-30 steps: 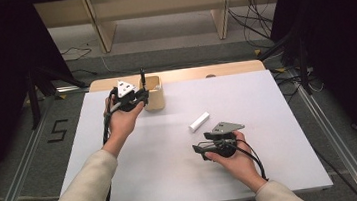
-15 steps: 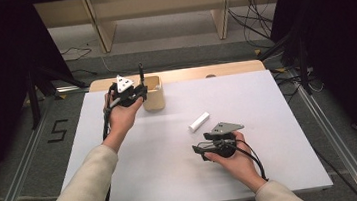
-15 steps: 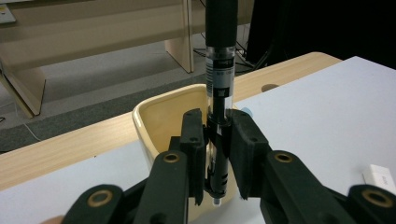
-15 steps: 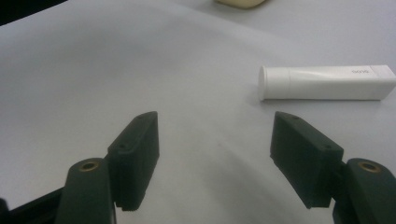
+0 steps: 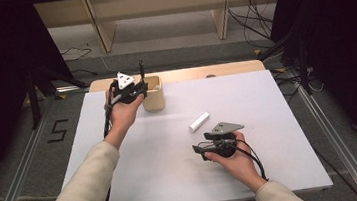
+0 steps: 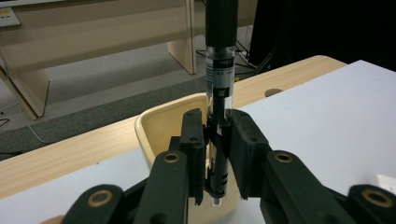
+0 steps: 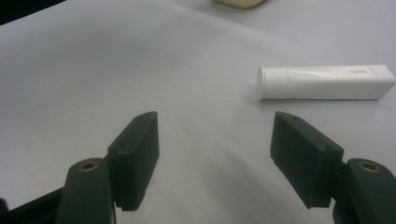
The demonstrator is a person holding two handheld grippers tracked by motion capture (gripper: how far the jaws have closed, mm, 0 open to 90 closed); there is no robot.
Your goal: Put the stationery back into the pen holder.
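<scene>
White table top (image 5: 277,100) over grey floor (image 5: 169,31); wooden bench legs behind. Left gripper (image 6: 217,140) clamped on upright pen (image 6: 219,93) above cream cup (image 6: 159,123); right gripper (image 7: 215,154) wide, near white tube (image 7: 322,82).

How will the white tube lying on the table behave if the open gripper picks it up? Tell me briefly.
The white tube looks smooth and glossy, so it may slip in the right gripper. Its round cap end suggests it could roll when nudged, though the flat crimped end should limit that. It is probably light.

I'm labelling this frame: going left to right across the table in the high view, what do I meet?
Left gripper holding a pen → beige cup → white tube → open right gripper.
</scene>
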